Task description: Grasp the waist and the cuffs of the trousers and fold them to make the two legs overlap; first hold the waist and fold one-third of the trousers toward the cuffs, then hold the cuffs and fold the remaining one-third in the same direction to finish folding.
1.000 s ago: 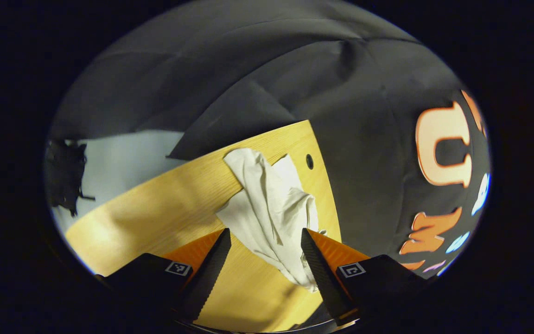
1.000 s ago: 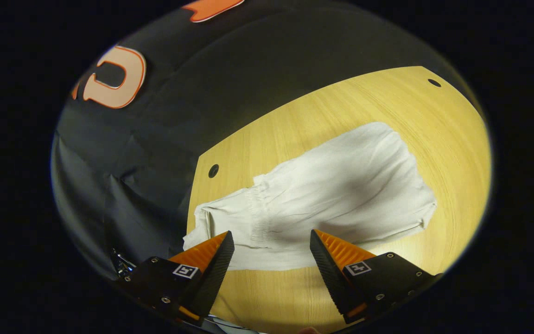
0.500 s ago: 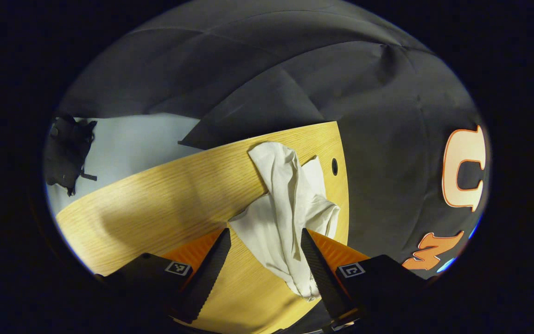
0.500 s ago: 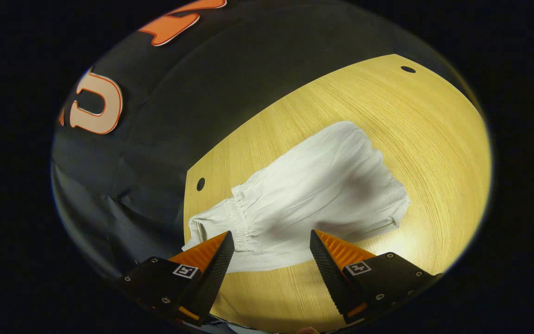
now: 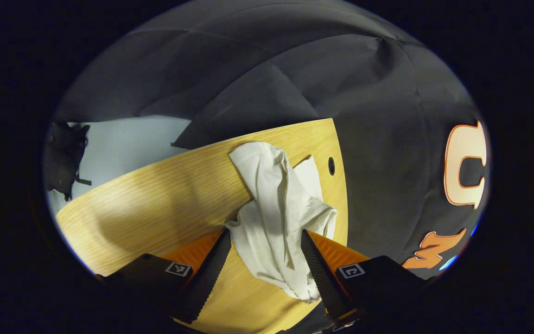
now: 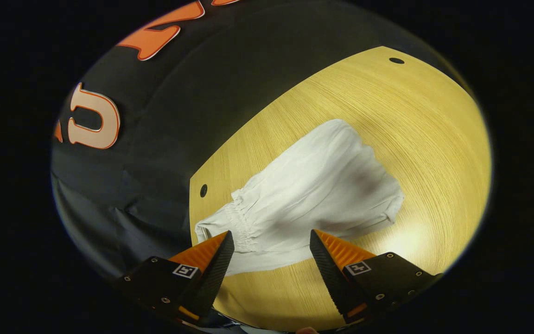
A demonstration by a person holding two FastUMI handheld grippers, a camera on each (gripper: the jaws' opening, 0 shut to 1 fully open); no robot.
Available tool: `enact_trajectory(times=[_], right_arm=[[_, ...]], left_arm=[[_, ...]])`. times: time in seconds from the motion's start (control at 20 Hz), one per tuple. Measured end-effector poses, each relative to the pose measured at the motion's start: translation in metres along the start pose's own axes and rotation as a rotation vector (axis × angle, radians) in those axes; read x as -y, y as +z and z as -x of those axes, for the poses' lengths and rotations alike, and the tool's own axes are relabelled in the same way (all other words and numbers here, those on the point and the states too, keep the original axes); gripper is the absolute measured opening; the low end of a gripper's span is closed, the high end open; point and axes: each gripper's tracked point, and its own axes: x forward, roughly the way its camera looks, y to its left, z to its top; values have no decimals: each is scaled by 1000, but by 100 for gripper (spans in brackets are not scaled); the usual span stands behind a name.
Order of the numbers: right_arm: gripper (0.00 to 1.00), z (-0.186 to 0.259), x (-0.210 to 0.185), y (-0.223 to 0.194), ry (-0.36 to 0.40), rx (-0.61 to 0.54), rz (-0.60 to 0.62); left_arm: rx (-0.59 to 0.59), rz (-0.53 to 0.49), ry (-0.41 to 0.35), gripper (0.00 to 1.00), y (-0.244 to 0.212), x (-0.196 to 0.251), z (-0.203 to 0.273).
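Pale cream trousers lie crumpled on a wooden table, running from the far edge toward my left gripper. That gripper is open, and the near end of the cloth sits between its fingers without being pinched. In the right gripper view the same trousers lie flatter, with a gathered elastic band at the left end near the table edge. My right gripper hovers open just above the cloth's near edge beside that band.
The table has small round holes near its edge. Black cloth walls surround it closely. A pale floor with a dark object lies beyond the table's far side in the left gripper view.
Both grippers have shifted slightly over the trousers, the left one drawing a little closer to the cloth. Their jaws stay open and the trousers lie where they were.
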Motion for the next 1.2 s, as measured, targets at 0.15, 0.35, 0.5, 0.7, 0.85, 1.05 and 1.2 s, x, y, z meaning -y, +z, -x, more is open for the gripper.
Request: enact_trajectory(times=[0.15, 0.35, 0.5, 0.7, 0.85, 1.05, 1.2], right_arm=[[99, 4, 5, 2, -3, 3, -11], [99, 11, 18, 2, -11, 5, -44], [99, 15, 28, 7, -25, 17, -58], [99, 21, 38, 14, -41, 35, -51], [99, 23, 46, 18, -43, 36, -45], [99, 26, 56, 29, -38, 46, -29], [99, 34, 67, 38, -28, 51, -22]], left_arm=[[-12, -25, -19, 97, 2, 13, -15], [-42, -85, 18, 67, -4, 24, -38], [-43, -83, 67, 20, -2, 24, -46], [-15, -183, 24, 8, -4, 51, -39], [0, -296, -6, 8, -11, 88, -26], [21, -397, -77, 6, -26, 145, 0], [40, -477, -117, 8, -47, 184, 14]])
